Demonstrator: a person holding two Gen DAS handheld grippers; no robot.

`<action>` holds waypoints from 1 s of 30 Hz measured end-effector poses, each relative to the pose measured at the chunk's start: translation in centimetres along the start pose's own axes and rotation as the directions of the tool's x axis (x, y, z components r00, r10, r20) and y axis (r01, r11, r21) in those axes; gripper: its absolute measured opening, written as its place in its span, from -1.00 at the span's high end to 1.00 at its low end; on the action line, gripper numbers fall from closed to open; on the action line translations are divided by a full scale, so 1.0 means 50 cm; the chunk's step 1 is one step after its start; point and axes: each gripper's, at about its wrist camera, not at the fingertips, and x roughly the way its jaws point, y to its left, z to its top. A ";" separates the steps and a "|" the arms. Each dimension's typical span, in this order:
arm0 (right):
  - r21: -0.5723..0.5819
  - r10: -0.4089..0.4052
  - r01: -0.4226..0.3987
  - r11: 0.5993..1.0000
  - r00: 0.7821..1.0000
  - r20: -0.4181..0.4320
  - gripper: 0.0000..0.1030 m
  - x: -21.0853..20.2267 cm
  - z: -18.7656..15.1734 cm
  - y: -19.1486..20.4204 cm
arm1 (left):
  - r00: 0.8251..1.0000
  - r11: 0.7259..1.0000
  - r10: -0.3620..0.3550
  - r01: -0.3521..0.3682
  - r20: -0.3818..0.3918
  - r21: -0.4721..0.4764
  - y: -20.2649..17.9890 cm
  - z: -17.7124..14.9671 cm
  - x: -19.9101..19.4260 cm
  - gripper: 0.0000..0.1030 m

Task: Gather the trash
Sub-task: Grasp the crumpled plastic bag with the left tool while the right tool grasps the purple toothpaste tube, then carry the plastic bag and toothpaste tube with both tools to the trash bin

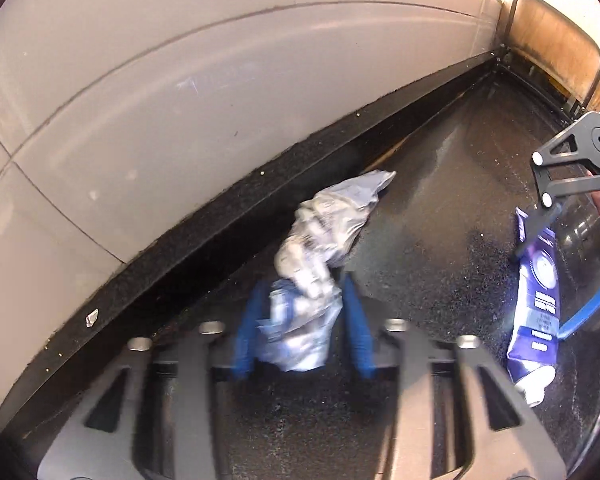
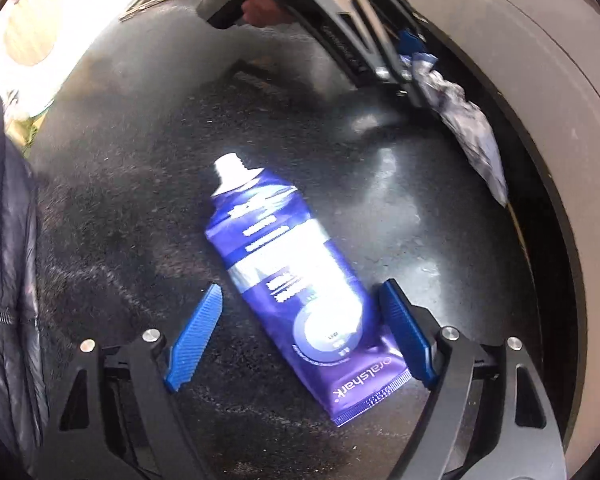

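A crumpled silver-white wrapper (image 1: 320, 256) lies on the dark speckled counter (image 1: 440, 208) near its back ledge. My left gripper (image 1: 304, 312) is around the wrapper's near end, its blue fingers (image 1: 250, 328) close on both sides; the frame is blurred. It also shows in the right wrist view (image 2: 416, 64) with the wrapper (image 2: 464, 120). A purple toothpaste tube (image 2: 296, 288) lies flat on the counter. My right gripper (image 2: 300, 328) is open, its fingers (image 2: 196, 332) straddling the tube's flat end. The tube (image 1: 534, 300) also shows in the left wrist view.
A black raised ledge (image 1: 220, 224) runs along the counter's back under a white tiled wall (image 1: 180, 80). A wooden chair back (image 1: 556, 40) stands beyond the counter's far end. A person's dark padded jacket (image 2: 4, 240) is at the left edge.
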 end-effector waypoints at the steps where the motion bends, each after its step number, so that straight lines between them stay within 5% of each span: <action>1: -0.005 0.005 -0.005 1.000 1.000 0.004 -0.22 -0.002 0.003 0.002 | 1.000 1.000 0.009 -0.009 -0.008 -0.004 -0.006 0.003 0.000 0.50; 5: 0.008 0.000 0.000 1.000 1.000 -0.013 -0.09 0.000 0.014 0.014 | 0.999 0.998 0.034 -0.035 -0.019 -0.052 -0.024 0.001 -0.027 0.54; 12: 0.207 -0.023 0.018 0.978 1.000 0.019 0.00 -0.023 0.004 0.040 | 0.995 0.977 0.097 -0.098 -0.013 -0.192 -0.060 -0.023 -0.105 0.55; 20: 0.427 -0.120 0.073 0.901 0.989 0.083 0.00 -0.096 -0.012 0.095 | 0.978 0.922 0.208 -0.200 -0.010 -0.331 -0.118 -0.078 -0.264 0.55; 30: 0.573 -0.214 0.104 0.813 0.968 0.129 0.00 -0.161 -0.029 0.172 | 0.968 0.863 0.246 -0.242 -0.048 -0.444 -0.228 -0.206 -0.387 0.54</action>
